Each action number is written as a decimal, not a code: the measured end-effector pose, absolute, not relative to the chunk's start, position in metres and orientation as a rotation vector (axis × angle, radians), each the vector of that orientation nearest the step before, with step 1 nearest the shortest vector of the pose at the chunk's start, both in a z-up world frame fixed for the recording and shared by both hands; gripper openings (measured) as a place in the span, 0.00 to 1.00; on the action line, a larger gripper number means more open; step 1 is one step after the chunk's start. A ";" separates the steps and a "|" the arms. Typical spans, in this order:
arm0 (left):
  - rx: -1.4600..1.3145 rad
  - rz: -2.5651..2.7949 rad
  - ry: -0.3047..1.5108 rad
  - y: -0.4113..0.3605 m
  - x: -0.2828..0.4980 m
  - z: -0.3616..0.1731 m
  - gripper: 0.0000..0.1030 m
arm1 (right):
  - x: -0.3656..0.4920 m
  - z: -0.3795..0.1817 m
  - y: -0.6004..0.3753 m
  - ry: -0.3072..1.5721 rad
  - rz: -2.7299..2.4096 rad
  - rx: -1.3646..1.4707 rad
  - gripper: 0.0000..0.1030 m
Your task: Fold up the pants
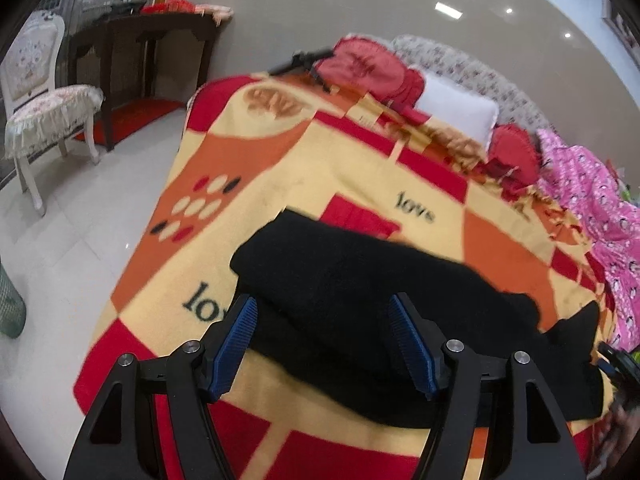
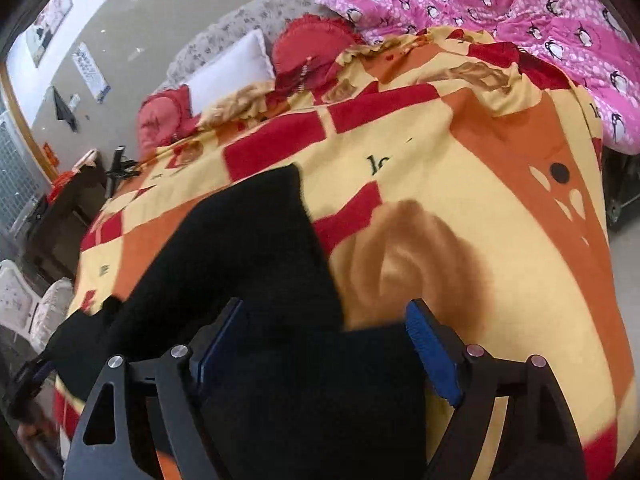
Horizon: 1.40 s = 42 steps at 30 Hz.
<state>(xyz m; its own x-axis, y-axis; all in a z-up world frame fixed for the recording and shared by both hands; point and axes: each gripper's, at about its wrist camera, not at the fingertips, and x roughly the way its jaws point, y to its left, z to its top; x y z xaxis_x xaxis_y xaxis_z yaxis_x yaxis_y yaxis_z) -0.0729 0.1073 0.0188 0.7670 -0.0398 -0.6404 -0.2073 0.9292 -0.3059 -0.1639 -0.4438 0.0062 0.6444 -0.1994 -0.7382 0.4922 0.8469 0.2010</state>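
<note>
The black pants (image 1: 340,264) lie folded into a thick strip across the patterned yellow, red and orange blanket (image 1: 320,160) on the bed. My left gripper (image 1: 323,304) hovers over the near part of the strip. It is open, and its blue pads (image 1: 236,344) stand wide apart with the cloth below them. In the right wrist view the pants (image 2: 240,240) run from the lower middle up to the left. My right gripper (image 2: 326,308) is open above their near end, and its pads (image 2: 434,356) press on nothing.
Red cushions (image 1: 372,68) and a white pillow (image 1: 456,108) sit at the head of the bed. A pink penguin quilt (image 2: 520,12) is heaped along one side. A small black stand (image 1: 304,58) lies on the blanket's far corner. A white chair (image 1: 44,100) and a dark table (image 1: 148,40) stand on the tiled floor.
</note>
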 end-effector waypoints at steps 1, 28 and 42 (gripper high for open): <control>-0.369 0.091 0.680 0.105 -0.077 0.024 0.66 | -0.157 0.005 -0.446 0.776 -0.391 0.408 0.81; -0.196 -0.205 0.789 0.001 -0.037 0.020 0.66 | -0.258 -0.001 -0.449 0.774 -0.424 0.534 0.18; -0.274 -0.022 0.742 0.066 -0.059 0.024 0.67 | -0.159 0.024 -0.303 0.775 0.085 0.351 0.54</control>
